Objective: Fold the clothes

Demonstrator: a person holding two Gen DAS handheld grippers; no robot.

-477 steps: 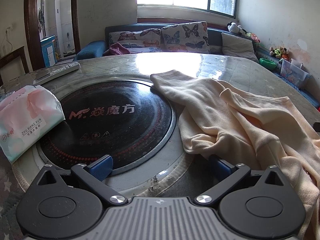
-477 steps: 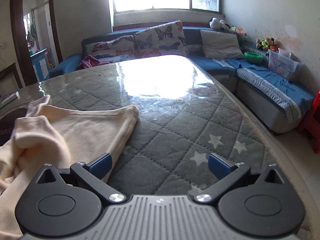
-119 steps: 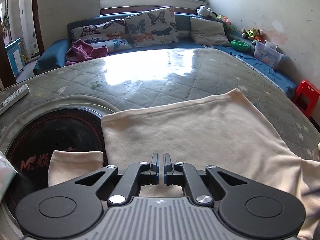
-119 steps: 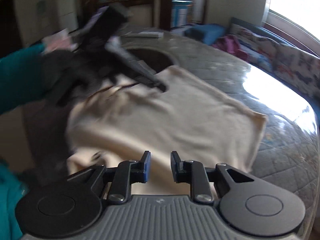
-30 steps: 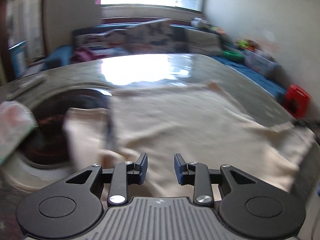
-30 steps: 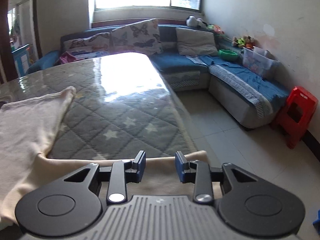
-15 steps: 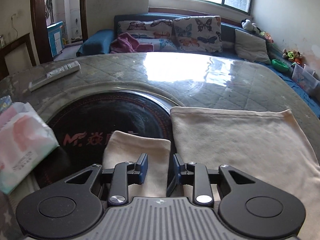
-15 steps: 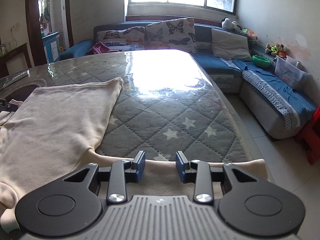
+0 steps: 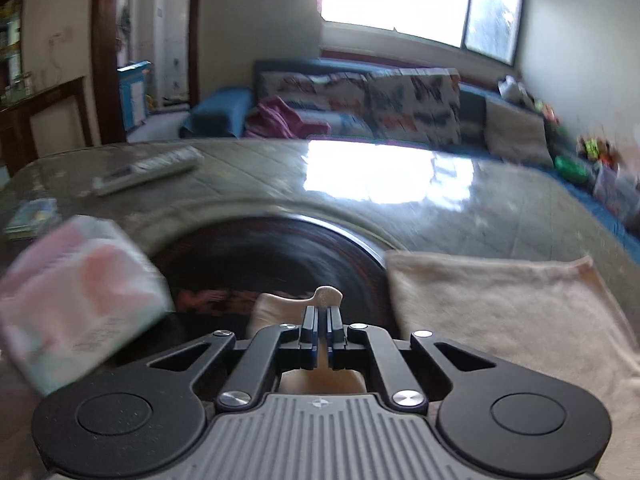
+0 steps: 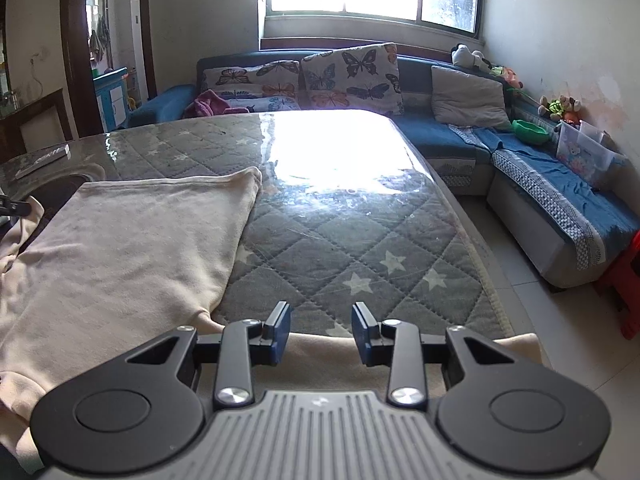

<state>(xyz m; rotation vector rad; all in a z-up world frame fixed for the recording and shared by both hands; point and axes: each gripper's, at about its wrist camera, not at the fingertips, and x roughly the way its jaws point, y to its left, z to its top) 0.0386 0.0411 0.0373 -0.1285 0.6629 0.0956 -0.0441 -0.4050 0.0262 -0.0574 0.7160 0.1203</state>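
A cream garment lies spread on the table; its body (image 9: 500, 304) fills the right of the left wrist view and the left of the right wrist view (image 10: 120, 248). My left gripper (image 9: 322, 312) is shut on the garment's left sleeve (image 9: 280, 304), whose cuff pokes up past the fingertips over the black round hob (image 9: 272, 264). My right gripper (image 10: 321, 322) is open just above the other sleeve (image 10: 400, 356), which lies along the table's near edge; it holds nothing.
A pink tissue pack (image 9: 76, 300) sits left of the hob. A remote (image 9: 148, 170) lies at the far left of the quilted table (image 10: 360, 240). A blue sofa (image 10: 540, 184) with pillows runs behind and right. A red stool (image 10: 628, 280) stands on the floor.
My left gripper has closed on the left sleeve and lifted it, moving left; the view is blurred. My right gripper has opened a little wider over the right sleeve.
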